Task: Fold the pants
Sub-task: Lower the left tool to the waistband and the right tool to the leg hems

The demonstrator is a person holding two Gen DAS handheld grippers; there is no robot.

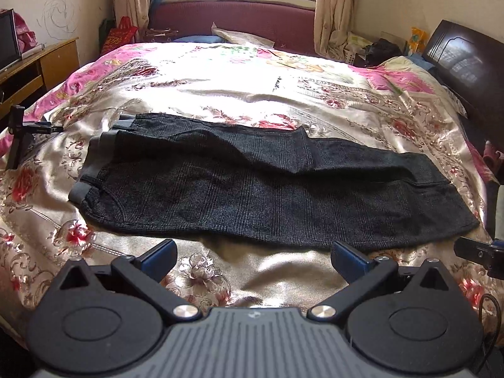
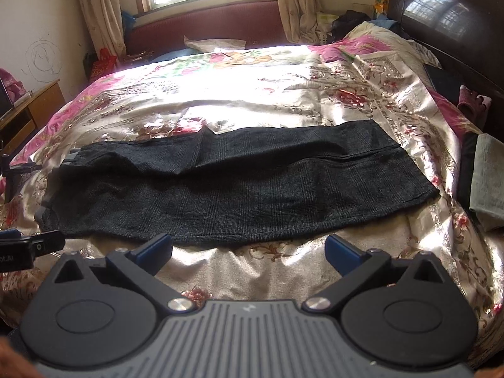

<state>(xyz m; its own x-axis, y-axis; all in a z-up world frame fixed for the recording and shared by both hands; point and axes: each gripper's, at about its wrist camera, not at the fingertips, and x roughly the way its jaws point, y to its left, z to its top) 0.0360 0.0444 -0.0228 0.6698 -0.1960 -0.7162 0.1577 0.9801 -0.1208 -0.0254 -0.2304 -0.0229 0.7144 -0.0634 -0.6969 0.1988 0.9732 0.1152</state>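
Dark grey checked pants [image 1: 267, 189] lie flat across the bed, folded lengthwise, one leg on the other. The grey waistband is at the left and the leg ends at the right. The pants also show in the right wrist view [image 2: 239, 195]. My left gripper [image 1: 253, 256] is open and empty, just in front of the near edge of the pants. My right gripper [image 2: 249, 250] is open and empty, also just in front of the near edge. Each gripper's tip shows at the edge of the other's view.
The bed has a shiny floral quilt [image 1: 252, 94]. A dark headboard [image 2: 447, 22] stands at the right, a maroon padded bench [image 1: 233, 19] under the window, a wooden desk [image 1: 34, 63] at the left. A black stand [image 1: 19, 135] sits at the bed's left edge. A folded green cloth [image 2: 488, 182] lies at the right.
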